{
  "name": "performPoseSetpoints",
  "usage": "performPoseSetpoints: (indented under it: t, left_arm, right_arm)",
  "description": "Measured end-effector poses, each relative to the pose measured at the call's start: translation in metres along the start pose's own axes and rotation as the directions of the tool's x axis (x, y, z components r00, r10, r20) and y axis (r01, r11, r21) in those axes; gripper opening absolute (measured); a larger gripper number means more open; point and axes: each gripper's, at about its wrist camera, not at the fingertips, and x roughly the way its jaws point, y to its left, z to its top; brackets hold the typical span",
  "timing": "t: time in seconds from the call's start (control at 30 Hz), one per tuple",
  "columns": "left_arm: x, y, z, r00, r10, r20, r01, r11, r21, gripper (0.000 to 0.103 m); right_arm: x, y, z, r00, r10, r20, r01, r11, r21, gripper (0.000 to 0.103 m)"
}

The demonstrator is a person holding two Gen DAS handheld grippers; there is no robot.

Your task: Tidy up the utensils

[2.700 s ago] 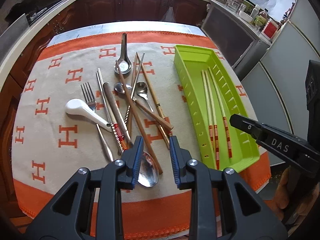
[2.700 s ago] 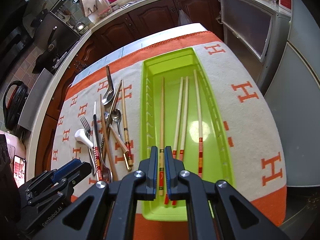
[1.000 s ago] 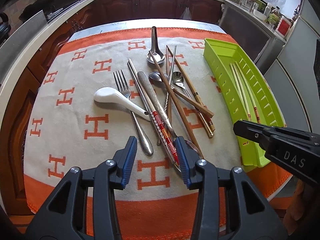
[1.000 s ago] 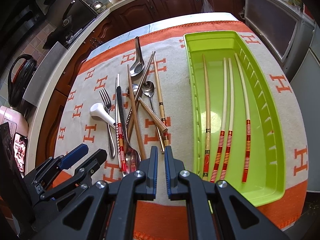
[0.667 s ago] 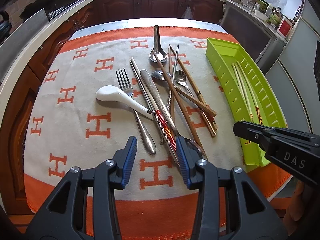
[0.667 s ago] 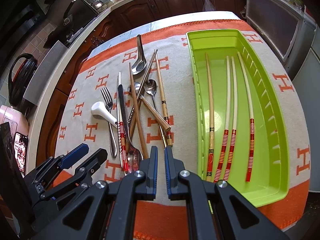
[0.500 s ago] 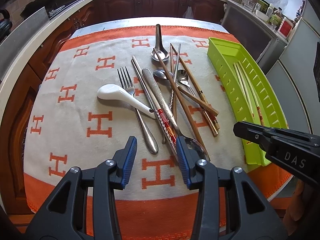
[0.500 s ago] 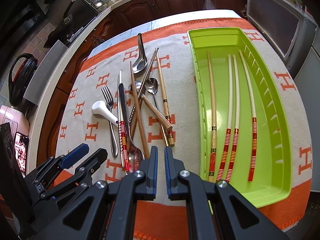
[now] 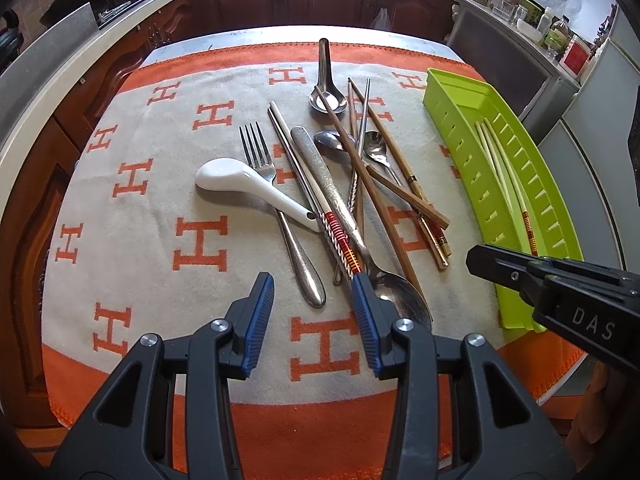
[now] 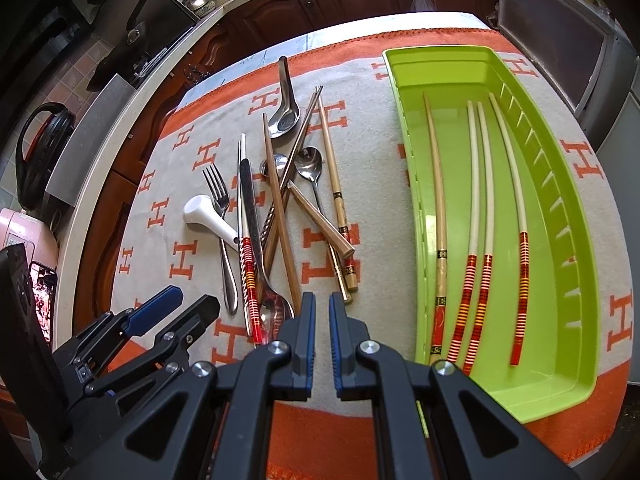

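Green tray's four chopsticks only from right gripper (shut, empty); left gripper half-open, empty.

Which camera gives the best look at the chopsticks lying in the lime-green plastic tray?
The right wrist view: all four chopsticks in the lime-green plastic tray show full length. The left wrist view sees the tray edge-on at the side, its wall and the right gripper hiding parts of them.

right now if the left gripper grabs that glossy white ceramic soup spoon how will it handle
The white ceramic soup spoon looks glazed, so probably slippery between the pads. Its handle lies across the steel fork, so lifting may nudge that. Likely rigid, and brittle if dropped.
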Motion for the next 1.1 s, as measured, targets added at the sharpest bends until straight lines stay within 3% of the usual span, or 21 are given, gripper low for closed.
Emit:
performPoseSetpoints:
  t: [0.87, 1.1]
  left_arm:
    - [0.010, 0.020, 0.003, 1.000, -0.014, -0.020, 0.013, 1.000, -0.027, 0.037]
    - [0.016, 0.042, 0.006, 0.997, -0.069, -0.038, 0.065, 0.994, -0.087, 0.038]
  right_arm:
    - [0.023, 0.013, 0.008, 0.999, 0.017, -0.046, -0.017, 1.000, -0.008, 0.007]
    - [0.028, 0.012, 0.017, 0.997, 0.058, -0.045, -0.058, 0.998, 0.011, 0.007]
